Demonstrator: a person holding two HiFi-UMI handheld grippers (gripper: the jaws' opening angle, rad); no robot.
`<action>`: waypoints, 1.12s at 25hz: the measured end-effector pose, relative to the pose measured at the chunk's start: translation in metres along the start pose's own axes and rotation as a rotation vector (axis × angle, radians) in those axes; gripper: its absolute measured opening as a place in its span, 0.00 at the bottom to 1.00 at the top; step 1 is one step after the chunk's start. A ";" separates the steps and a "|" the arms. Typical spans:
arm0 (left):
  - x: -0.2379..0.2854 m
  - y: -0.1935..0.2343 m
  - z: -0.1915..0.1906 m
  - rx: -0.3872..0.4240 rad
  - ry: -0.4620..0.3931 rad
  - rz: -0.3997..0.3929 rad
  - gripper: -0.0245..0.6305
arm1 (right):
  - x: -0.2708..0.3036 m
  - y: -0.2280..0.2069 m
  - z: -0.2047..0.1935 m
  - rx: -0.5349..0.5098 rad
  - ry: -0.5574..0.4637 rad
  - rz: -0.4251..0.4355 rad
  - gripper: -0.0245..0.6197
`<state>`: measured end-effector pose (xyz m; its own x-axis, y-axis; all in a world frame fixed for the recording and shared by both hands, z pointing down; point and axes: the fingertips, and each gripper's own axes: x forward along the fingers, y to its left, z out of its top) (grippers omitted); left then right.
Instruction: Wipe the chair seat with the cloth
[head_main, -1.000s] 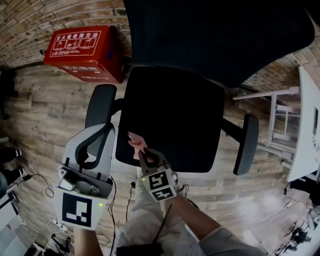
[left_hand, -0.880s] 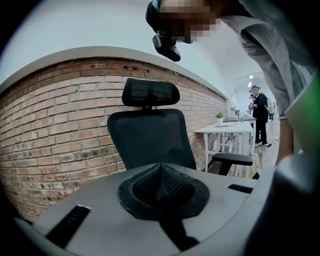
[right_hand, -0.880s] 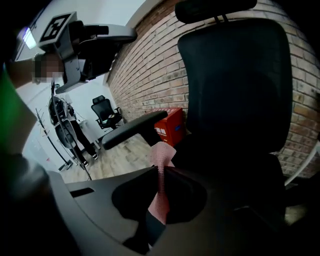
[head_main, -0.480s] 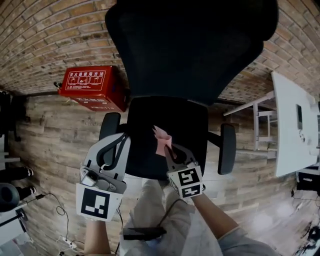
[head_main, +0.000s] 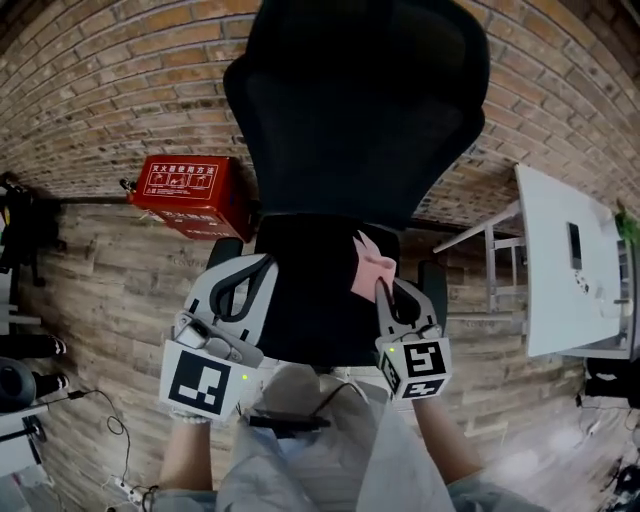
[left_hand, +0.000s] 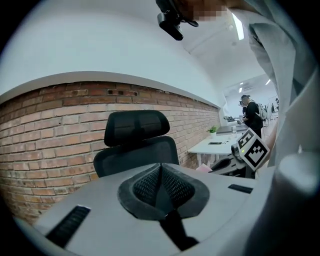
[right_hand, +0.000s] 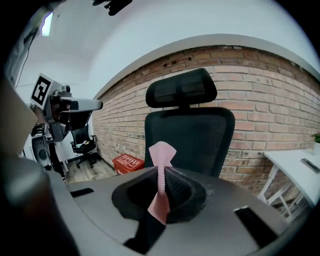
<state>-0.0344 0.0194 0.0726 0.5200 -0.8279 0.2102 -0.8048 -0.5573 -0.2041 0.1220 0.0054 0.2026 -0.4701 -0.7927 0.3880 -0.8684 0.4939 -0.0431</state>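
A black office chair (head_main: 350, 110) stands against the brick wall, its seat (head_main: 315, 300) just ahead of both grippers. My right gripper (head_main: 390, 295) is shut on a pink cloth (head_main: 372, 268), which it holds over the seat's right half. In the right gripper view the cloth (right_hand: 161, 152) sticks up from the shut jaws of the gripper (right_hand: 162, 187), with the chair back (right_hand: 192, 130) behind it. My left gripper (head_main: 243, 280) hovers at the seat's left edge by the armrest. Its jaws (left_hand: 161, 175) are shut with nothing between them.
A red box (head_main: 190, 190) sits on the wood floor left of the chair. A white table (head_main: 565, 260) stands at the right. Cables (head_main: 110, 440) lie on the floor at lower left. Another chair (right_hand: 85, 145) stands far off.
The right gripper has carried the pink cloth from the seat's front left edge to over its right half. The view has pulled back, and the whole chair back shows.
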 end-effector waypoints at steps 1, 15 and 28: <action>-0.001 -0.003 0.006 0.021 -0.004 -0.011 0.07 | -0.007 -0.003 0.007 -0.010 -0.014 -0.009 0.12; -0.018 -0.020 0.031 0.037 -0.022 -0.022 0.07 | -0.067 -0.025 0.066 -0.042 -0.122 -0.042 0.12; -0.007 -0.036 0.035 0.011 -0.039 -0.046 0.07 | -0.077 -0.020 0.071 -0.047 -0.122 -0.004 0.12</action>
<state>0.0009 0.0430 0.0449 0.5676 -0.8029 0.1822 -0.7765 -0.5956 -0.2056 0.1642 0.0313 0.1082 -0.4848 -0.8310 0.2730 -0.8634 0.5046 0.0028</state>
